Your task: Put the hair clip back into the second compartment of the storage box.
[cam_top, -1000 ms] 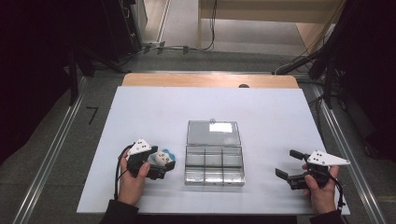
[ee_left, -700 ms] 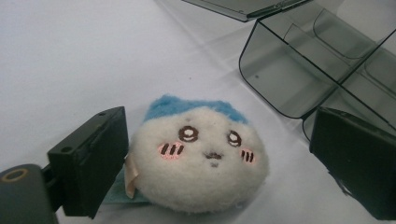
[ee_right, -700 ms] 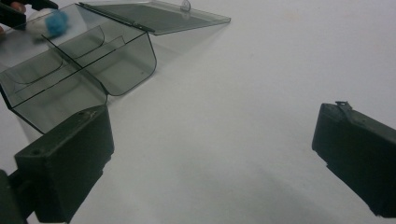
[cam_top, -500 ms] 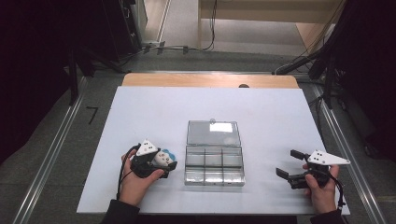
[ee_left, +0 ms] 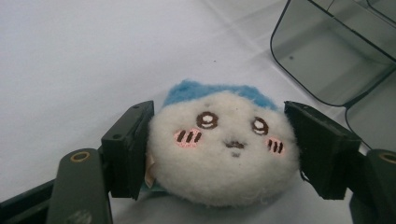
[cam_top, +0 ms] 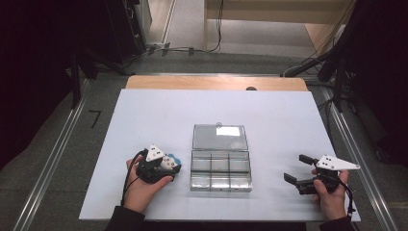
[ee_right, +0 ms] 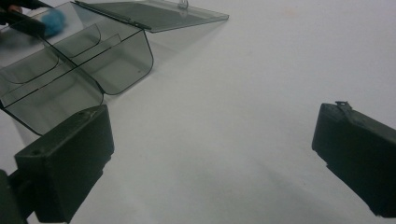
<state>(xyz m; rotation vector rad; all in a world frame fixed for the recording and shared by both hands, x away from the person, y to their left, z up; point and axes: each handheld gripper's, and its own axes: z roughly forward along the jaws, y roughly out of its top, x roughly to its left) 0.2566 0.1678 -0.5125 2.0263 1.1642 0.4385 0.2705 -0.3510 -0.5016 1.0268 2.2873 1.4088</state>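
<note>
White table [cam_top: 144, 115] carries an open clear box [cam_top: 221, 163]; its compartments look empty. Left gripper [ee_left: 219, 149] has just been closing, jaws touching both sides of the plush toy [ee_left: 224, 149] left of it. Lifting and placing remain. Right gripper [cam_top: 300, 173] waits wide open, holding nothing.

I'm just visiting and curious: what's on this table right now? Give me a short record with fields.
Surface: white table
Toy: small plush toy, white face, pink cheeks, blue top, lying on the table left of the box
Container: clear compartment box, lid open and laid flat behind it, compartments look empty
Left gripper: jaws have just been closing, the toy between them, both pads against its sides
Right gripper: jaws wide open, nothing between them, right of the box
Likely next step: lifting the toy, perhaps toward the box
</note>
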